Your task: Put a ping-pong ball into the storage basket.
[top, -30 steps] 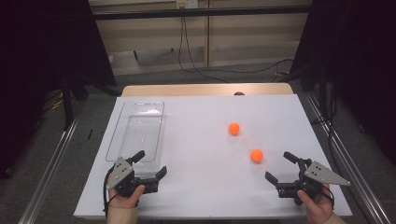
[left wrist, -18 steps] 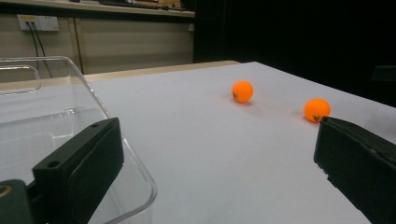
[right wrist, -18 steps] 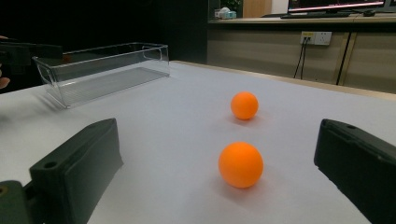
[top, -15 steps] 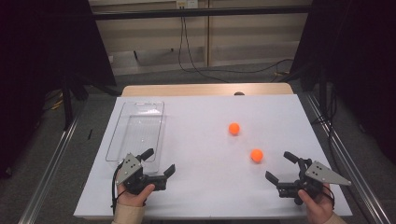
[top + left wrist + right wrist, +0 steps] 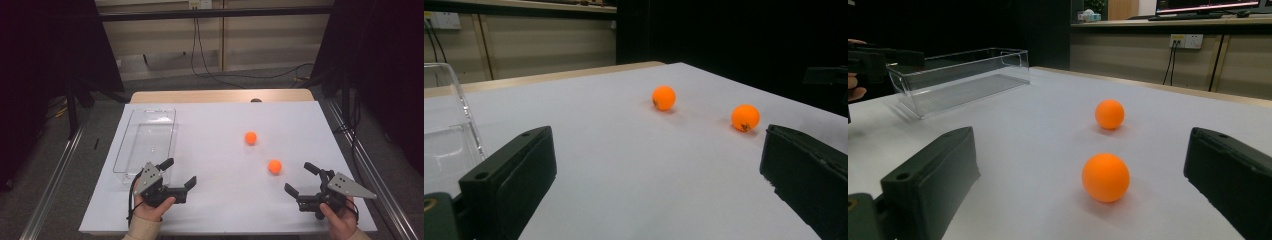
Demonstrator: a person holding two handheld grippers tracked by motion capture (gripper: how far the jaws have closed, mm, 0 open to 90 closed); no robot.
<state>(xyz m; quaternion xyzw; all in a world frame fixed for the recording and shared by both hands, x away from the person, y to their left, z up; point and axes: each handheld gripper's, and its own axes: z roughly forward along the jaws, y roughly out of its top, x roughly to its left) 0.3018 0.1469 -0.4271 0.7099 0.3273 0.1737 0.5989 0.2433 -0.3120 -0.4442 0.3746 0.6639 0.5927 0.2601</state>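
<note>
Both grippers [image 5: 179, 172] [image 5: 302, 179] spread wide, holding nothing.
Near ball [image 5: 1105, 177] just ahead of right fingers [image 5: 1228, 170]; likely to roll if nudged.

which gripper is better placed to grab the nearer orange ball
Right. The right gripper is open, close to the nearer orange ball, which sits between its jaws in the right gripper view. The left gripper is farther off.

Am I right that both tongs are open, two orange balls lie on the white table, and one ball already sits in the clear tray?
Not quite. The clear tray holds nothing, as the high view shows. Both orange balls lie on the white table, apart from the tray. The left tongs and right tongs are open, as you said.
</note>
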